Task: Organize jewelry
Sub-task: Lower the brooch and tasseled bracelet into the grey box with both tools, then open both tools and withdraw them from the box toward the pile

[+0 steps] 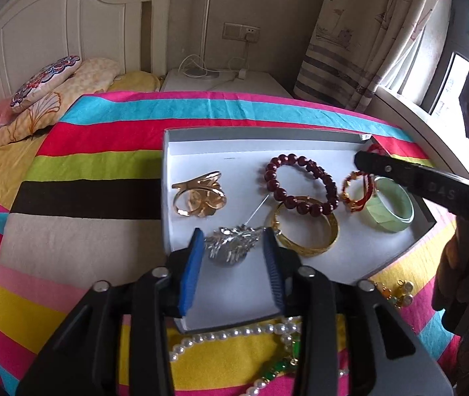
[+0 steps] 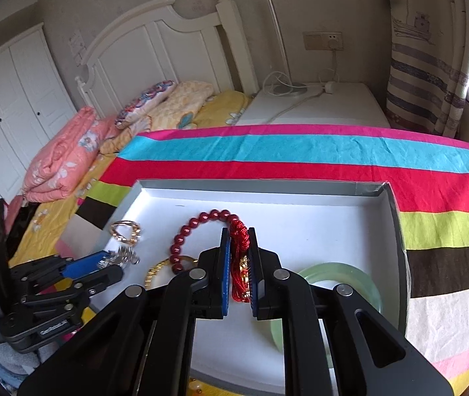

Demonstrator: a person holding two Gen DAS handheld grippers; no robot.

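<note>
A white shallow box (image 1: pixel 201 151) lies on a striped blanket. In it are a gold ornament (image 1: pixel 199 194), a dark red bead bracelet (image 1: pixel 300 184), a gold bangle (image 1: pixel 307 231), a green jade bangle (image 1: pixel 391 209) and a red cord bracelet with gold charms (image 1: pixel 358 191). My left gripper (image 1: pixel 234 241) is shut on a silver brooch (image 1: pixel 231 242) over the box's near left part. My right gripper (image 2: pixel 238 257) is shut on the red cord bracelet (image 2: pixel 239 254), above the box floor beside the jade bangle (image 2: pixel 343 283).
A pearl necklace (image 1: pixel 234 335), green beads (image 1: pixel 277 368) and small earrings (image 1: pixel 399 292) lie on the blanket (image 1: pixel 102 165) in front of the box. Pillows and a folded pink quilt (image 2: pixel 66 155) sit at the headboard. A white nightstand (image 2: pixel 317 105) stands behind.
</note>
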